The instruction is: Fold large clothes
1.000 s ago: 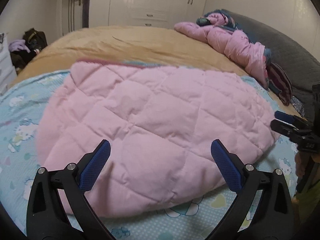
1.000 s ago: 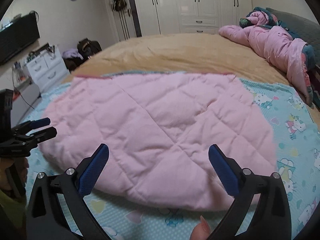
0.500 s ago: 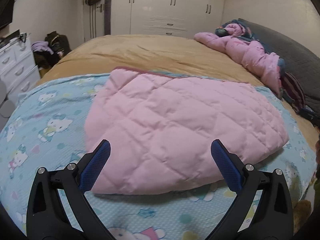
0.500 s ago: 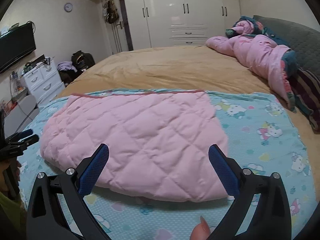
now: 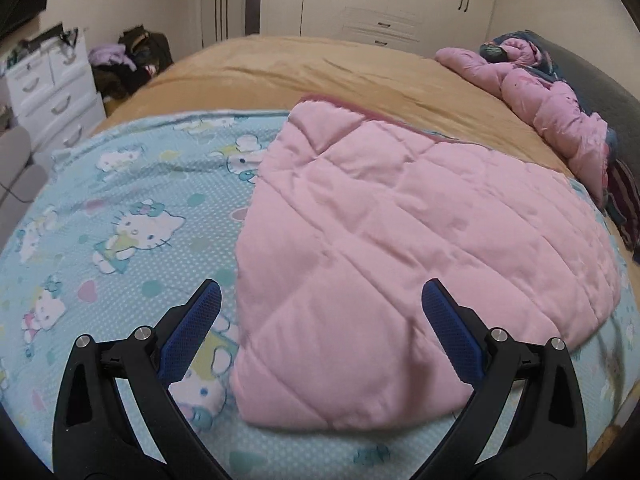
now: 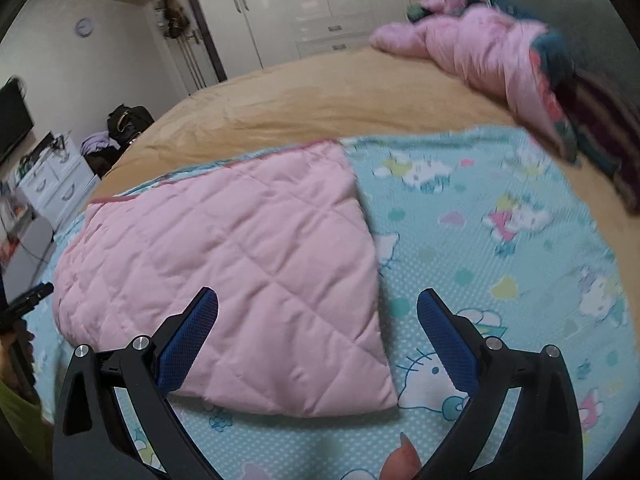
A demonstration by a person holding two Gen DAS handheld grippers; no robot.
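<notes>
1. We see our left gripper (image 5: 320,316) wide open, holding nothing.
2. Our right gripper (image 6: 318,320) is wide open too, empty.
3. The pink quilt (image 5: 408,264) lies folded mid-frame on the blue sheet (image 5: 120,220).

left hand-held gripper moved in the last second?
Yes. The left hand-held gripper swung left: the pink quilt, lying on the blue sheet, slid right in view, and the white dresser appeared.
</notes>
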